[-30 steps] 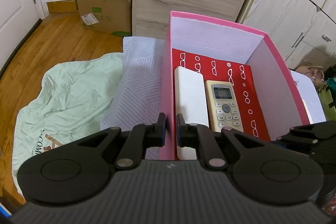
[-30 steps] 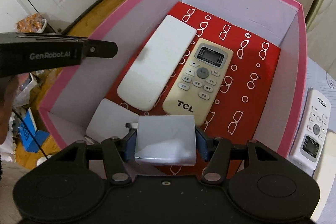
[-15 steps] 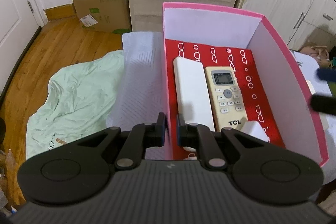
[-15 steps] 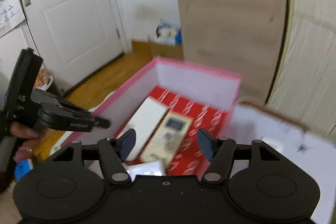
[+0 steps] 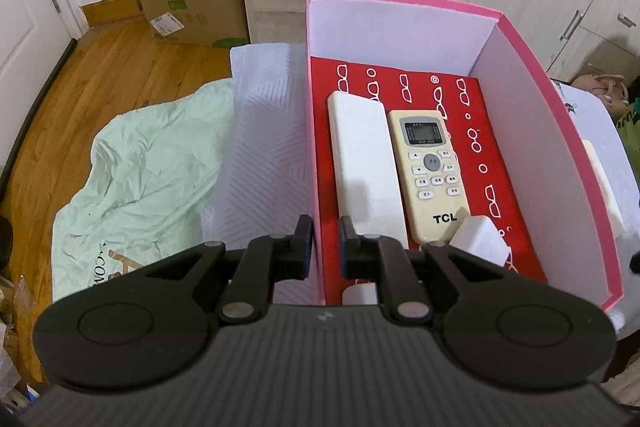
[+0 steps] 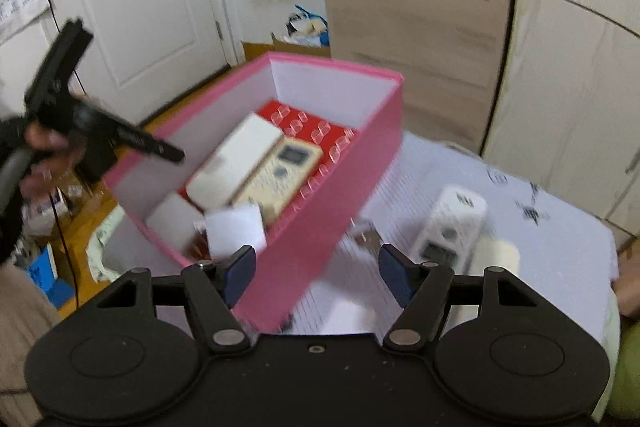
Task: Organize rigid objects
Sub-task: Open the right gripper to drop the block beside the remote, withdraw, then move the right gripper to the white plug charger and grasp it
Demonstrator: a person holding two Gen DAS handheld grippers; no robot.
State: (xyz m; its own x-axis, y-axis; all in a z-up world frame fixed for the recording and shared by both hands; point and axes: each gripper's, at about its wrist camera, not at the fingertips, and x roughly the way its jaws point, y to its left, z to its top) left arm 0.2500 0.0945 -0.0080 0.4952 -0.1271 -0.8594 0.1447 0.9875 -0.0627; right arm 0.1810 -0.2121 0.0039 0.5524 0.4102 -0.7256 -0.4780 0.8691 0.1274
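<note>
Stock count, taken around the pink box, which stands on the white patterned worktop.

Inside the box, on its red lining:
- beige TCL remote, face up, lying along the middle;
- white slab-shaped device, touching the remote's left edge;
- white square adapter at the near end, just beside the remote's lower corner;
- another small white piece at the near wall, mostly hidden behind my tongs.

Outside the box, to its right on the worktop:
- white remote, blurred;
- cream-coloured block just beside it;
- a small item near the box wall, too blurred to name.

My left tongs straddle the box's left wall; the jaws have just been opening a little and now stand slightly apart, with the wall between them and no pad clearly pressing on it. My right tongs are spread wide and hold nothing.

Judgement: four items stowed, roughly three left to bring in; the task is past halfway, with the white remote the likely next pick.
</note>
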